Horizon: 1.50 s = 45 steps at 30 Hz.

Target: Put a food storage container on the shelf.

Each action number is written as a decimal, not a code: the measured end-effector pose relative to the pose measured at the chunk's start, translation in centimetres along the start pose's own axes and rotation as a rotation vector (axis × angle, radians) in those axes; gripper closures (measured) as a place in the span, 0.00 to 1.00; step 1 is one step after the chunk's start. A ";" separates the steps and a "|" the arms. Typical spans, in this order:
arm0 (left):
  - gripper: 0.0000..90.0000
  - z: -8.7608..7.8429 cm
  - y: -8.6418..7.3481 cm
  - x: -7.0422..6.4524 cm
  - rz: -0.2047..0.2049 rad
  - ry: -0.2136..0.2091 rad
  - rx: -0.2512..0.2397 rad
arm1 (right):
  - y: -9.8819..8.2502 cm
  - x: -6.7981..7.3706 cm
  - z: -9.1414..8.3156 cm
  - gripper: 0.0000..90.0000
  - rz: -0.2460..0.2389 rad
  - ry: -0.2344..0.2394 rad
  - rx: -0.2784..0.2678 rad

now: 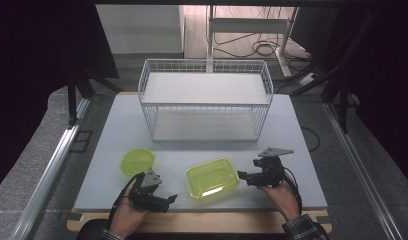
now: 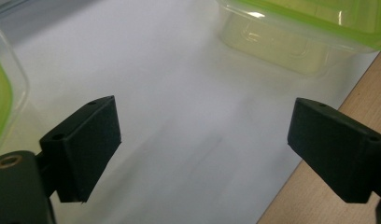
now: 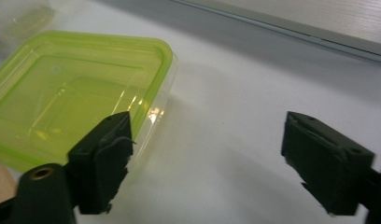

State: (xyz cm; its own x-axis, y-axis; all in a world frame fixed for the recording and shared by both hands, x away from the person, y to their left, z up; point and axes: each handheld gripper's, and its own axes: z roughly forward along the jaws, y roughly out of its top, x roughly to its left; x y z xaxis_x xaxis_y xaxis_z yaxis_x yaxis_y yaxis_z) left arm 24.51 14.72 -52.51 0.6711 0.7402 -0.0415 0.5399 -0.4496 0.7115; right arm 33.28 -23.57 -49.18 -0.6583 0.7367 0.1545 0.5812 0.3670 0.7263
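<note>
Your left gripper (image 1: 171, 199) sits at the near edge of the white table mat (image 1: 117, 130), left of centre, pointing right, its jaws spread wide with nothing between them; in the left gripper view (image 2: 205, 140) bare mat and a strip of the wooden table edge (image 2: 328, 205) show in the gap. Your right gripper (image 1: 240, 176) is on the near right, pointing left, its jaws likewise standing apart and empty; in the right gripper view (image 3: 207, 154) its left jaw lies just beside the near corner of the rectangular green container (image 3: 72, 98), and I cannot tell whether it touches. That rectangular green container (image 1: 212, 178) rests flat on the mat between your two grippers, nearer the right one, with its lid on. A smaller green container (image 1: 138, 161) with angled corners lies a little farther and to the left, just beyond your left gripper. Farther still, at the middle of the mat, stands a white wire rack (image 1: 205, 98) with two shelves, both bare. Beyond the table, cables (image 1: 252, 48) lie on the floor.
</note>
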 end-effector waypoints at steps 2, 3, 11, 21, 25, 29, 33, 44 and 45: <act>0.10 0.2 0.0 -0.1 0.006 0.002 0.015 | 0.1 0.0 0.1 0.14 0.011 0.009 0.000; 0.09 0.3 0.0 -0.1 0.008 0.002 0.021 | 0.1 0.1 0.2 0.12 0.013 0.011 0.000; 0.08 0.7 -0.1 -0.2 0.024 0.008 0.038 | 0.7 0.3 0.8 0.07 0.056 0.080 0.025; 0.08 1.0 -0.2 -0.3 0.043 0.019 0.056 | 1.9 0.5 1.5 0.34 0.082 0.152 0.077; 0.08 0.9 -0.1 -0.4 0.050 0.019 0.054 | 2.1 0.1 2.2 0.47 0.119 0.197 0.106; 0.08 1.0 -0.1 -0.4 0.056 0.020 0.058 | 2.3 -0.4 2.8 0.59 0.168 0.248 0.130; 0.09 0.9 -0.1 -0.5 0.067 0.025 0.056 | 2.4 -0.7 3.5 0.69 0.211 0.280 0.163; 0.09 0.8 -0.1 -0.7 0.083 0.031 0.052 | 2.4 -1.7 4.1 0.88 0.386 0.441 0.211; 0.09 0.8 -0.1 -0.7 0.084 0.033 0.051 | 2.4 -1.6 4.1 0.89 0.384 0.435 0.210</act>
State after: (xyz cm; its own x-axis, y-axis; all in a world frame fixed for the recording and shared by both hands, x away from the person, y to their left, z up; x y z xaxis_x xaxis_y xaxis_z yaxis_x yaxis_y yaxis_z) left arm 24.41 13.89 -53.06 0.6981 0.7148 0.0407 0.5083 -0.5349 0.6750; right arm 37.68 -21.53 -50.40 -0.4921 0.5552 0.6705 0.8683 0.2577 0.4239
